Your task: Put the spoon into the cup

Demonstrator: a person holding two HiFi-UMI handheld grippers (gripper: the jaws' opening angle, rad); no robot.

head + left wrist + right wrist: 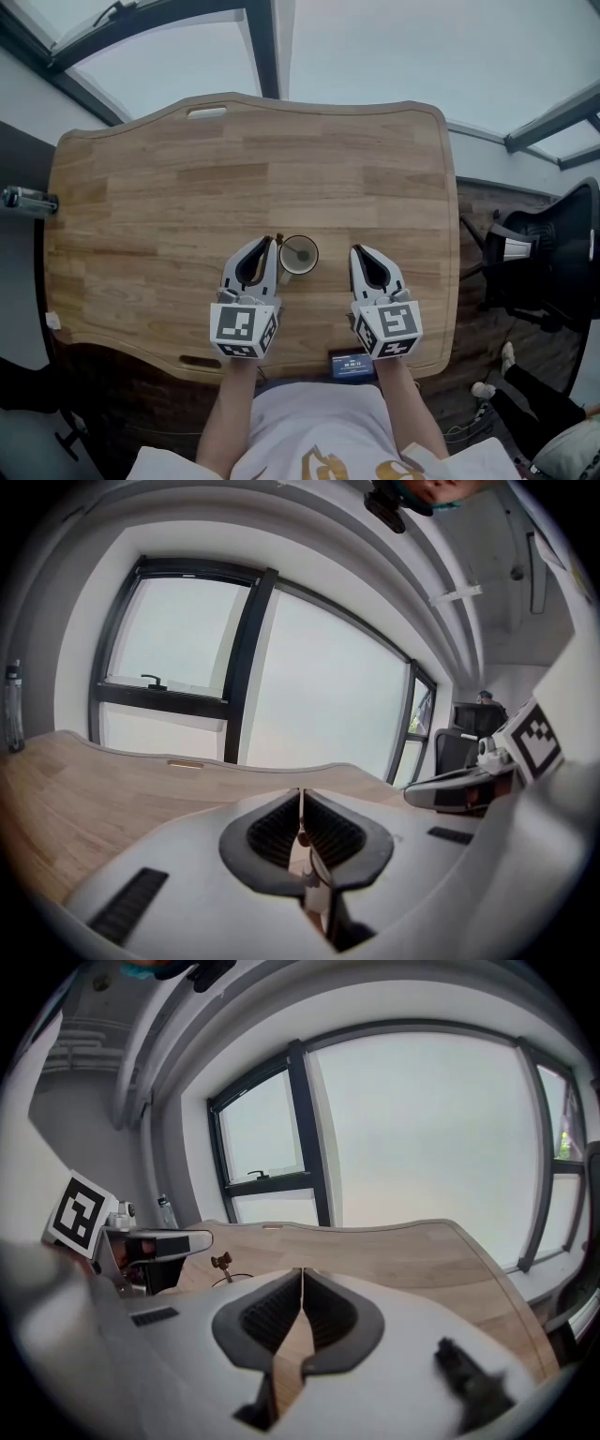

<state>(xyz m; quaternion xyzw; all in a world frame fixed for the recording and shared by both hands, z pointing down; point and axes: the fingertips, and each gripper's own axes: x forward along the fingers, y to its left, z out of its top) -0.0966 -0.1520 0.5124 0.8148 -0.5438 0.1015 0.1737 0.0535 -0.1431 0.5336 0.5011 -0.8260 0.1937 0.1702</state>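
A small pale cup stands on the wooden table, near its front edge. The spoon stands in the cup, its brown handle end leaning out over the left rim. In the right gripper view that handle end pokes up above the cup rim. My left gripper is just left of the cup and shut, its tips together close beside the handle, with nothing visibly clamped. To the right of the cup, my right gripper is shut and empty, pads meeting.
A bottle stands off the table's left edge. A small device with a lit screen sits at the near edge between my arms. A black office chair and another person's legs are to the right. Windows lie beyond the far edge.
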